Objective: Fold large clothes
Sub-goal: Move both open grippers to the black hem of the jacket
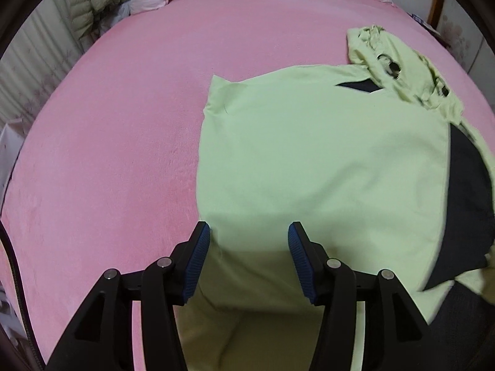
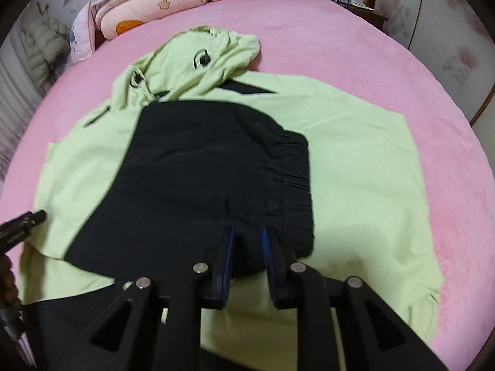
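Observation:
A light green hooded jacket (image 1: 309, 160) lies flat on the pink bed, hood (image 2: 198, 61) toward the pillows. A black sleeve with an elastic cuff (image 2: 216, 170) is folded across its body; it shows at the right edge of the left wrist view (image 1: 467, 191). My left gripper (image 1: 249, 232) is open, hovering over the jacket's near left edge. My right gripper (image 2: 247, 235) is part open with the black sleeve's near edge between its fingers; I cannot tell if they pinch it. The left gripper's tip (image 2: 31, 218) shows at the left of the right wrist view.
The pink bed sheet (image 1: 108, 154) surrounds the jacket. Folded quilts and pillows (image 2: 139, 9) sit at the head of the bed. A puffy grey-green coat (image 1: 89, 3) hangs at the far left. A wooden bedside stand (image 2: 365, 9) is at the far right.

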`<state>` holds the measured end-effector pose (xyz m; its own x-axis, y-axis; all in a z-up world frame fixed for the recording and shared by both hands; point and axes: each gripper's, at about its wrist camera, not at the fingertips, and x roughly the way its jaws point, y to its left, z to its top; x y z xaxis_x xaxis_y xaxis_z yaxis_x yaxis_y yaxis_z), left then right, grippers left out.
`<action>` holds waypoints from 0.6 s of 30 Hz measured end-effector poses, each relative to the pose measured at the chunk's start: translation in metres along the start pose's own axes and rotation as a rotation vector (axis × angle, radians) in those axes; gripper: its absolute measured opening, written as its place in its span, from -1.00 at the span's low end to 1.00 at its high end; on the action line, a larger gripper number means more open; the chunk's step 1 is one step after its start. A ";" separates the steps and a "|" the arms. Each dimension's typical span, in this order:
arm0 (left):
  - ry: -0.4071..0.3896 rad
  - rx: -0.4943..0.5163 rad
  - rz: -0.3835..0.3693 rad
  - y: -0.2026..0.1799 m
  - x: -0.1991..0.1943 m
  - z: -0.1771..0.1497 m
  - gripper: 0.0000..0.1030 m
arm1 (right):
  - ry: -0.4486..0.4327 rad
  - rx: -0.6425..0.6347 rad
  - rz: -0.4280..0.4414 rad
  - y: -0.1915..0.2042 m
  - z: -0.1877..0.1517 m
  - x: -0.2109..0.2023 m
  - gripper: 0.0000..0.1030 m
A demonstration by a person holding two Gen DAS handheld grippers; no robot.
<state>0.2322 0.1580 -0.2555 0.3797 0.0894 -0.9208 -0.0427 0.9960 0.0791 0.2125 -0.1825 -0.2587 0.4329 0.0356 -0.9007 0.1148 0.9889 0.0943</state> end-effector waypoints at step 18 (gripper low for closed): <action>-0.100 -0.003 -0.150 -0.059 -0.232 -0.026 0.62 | -0.169 -0.037 0.125 -0.027 0.004 -0.214 0.03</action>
<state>0.1230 0.0781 -0.0566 0.4719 -0.0596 -0.8797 0.0189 0.9982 -0.0575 0.1207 -0.2173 -0.0670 0.5862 0.1370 -0.7985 0.0191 0.9830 0.1827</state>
